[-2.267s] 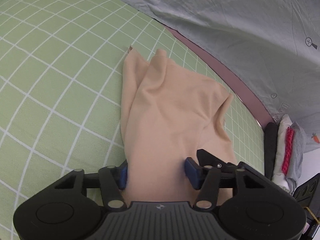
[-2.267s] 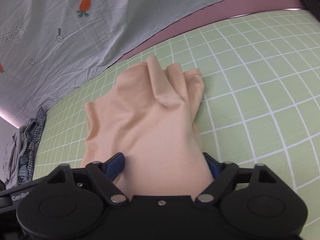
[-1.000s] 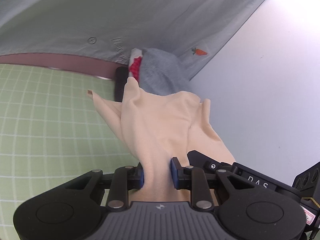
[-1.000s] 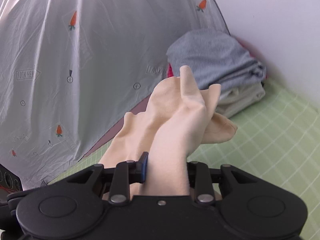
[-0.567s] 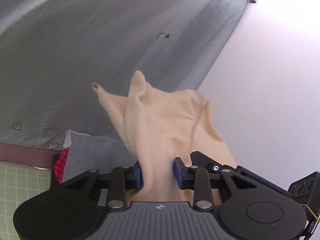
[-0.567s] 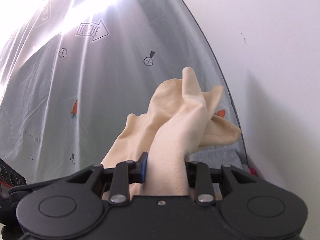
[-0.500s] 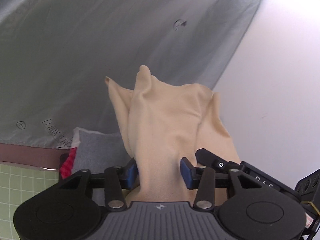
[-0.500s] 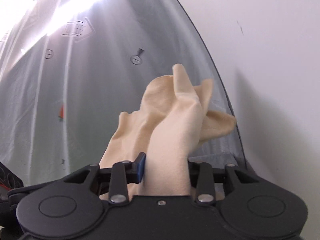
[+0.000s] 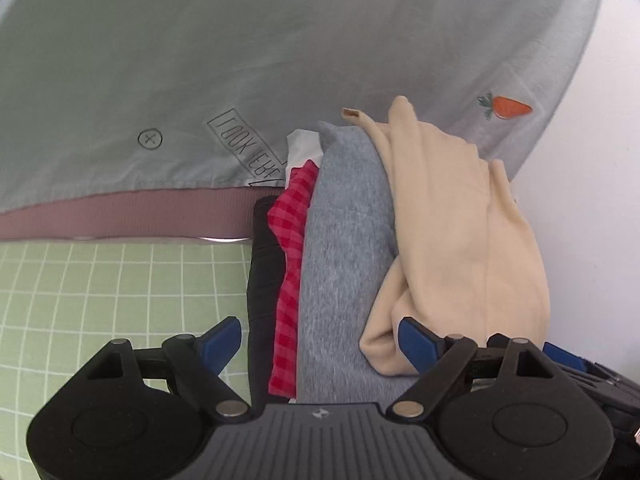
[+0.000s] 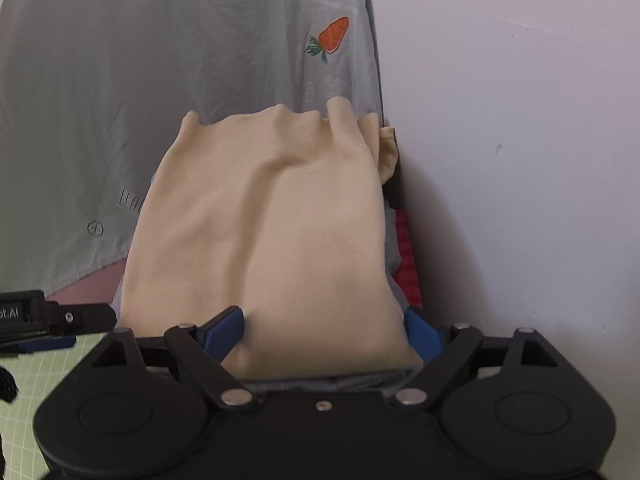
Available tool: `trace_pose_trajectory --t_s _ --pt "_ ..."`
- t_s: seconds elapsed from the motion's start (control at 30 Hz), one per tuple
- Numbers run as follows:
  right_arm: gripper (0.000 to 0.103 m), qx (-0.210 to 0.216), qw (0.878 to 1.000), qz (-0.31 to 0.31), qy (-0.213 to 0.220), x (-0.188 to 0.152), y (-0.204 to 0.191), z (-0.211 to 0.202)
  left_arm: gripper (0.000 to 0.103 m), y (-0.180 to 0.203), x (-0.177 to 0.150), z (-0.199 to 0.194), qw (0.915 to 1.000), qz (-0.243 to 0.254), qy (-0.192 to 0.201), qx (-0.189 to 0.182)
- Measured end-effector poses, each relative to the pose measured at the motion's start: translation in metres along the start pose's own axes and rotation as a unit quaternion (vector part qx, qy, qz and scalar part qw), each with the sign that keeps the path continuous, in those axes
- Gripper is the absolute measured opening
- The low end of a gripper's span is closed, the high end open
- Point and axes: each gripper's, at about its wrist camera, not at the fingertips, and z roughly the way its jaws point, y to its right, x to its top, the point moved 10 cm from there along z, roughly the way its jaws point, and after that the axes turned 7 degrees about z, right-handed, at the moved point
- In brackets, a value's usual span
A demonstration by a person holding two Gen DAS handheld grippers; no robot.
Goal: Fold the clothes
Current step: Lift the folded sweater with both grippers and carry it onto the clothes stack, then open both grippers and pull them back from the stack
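Both sets of jaws are opening wide: the left gripper [image 9: 320, 340] and right gripper [image 10: 324, 332] were clamping the beige garment [image 10: 272, 232] a second ago and are now letting go, pads off the cloth. The folded garment is now resting on top of the stack of folded clothes [image 9: 340, 240] against the wall [image 10: 520, 160], so this piece looks done. Its long axis is running away from the grippers toward the grey curtain [image 9: 200, 60].

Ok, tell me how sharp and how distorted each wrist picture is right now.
Left wrist view: mostly sharp, print on the grey sheet legible; fisheye bends the green checked cover lines. Right wrist view: softer, the beige garment slightly motion-blurred, even daylight, dark vignette corners, no glare.
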Motion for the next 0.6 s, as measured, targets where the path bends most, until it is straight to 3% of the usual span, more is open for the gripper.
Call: trace_pose_trajectory --t_s 0.1,0.23,0.3,0.43,0.6 --pt "0.091 0.006 0.999 0.014 -0.035 -0.015 0.006 -0.019 0.086 0.008 -0.007 -0.029 0.9998 0.010 0.012 -0.009" --pt "0.091 0.005 0.999 0.020 -0.043 -0.035 -0.005 -0.058 0.099 0.015 -0.023 -0.069 0.9997 0.010 0.021 -0.011" --pt "0.091 0.004 0.999 0.016 -0.044 -0.040 -0.011 -0.075 0.099 0.019 -0.034 -0.086 0.9996 0.017 0.013 -0.016" --pt "0.091 0.018 0.999 0.011 -0.031 -0.052 -0.023 -0.121 0.099 0.026 -0.060 -0.131 0.9990 0.038 0.022 -0.009" --pt "0.094 -0.003 1.000 -0.008 -0.007 -0.075 -0.022 -0.175 0.102 0.040 -0.096 -0.173 0.9974 0.065 0.031 -0.008"
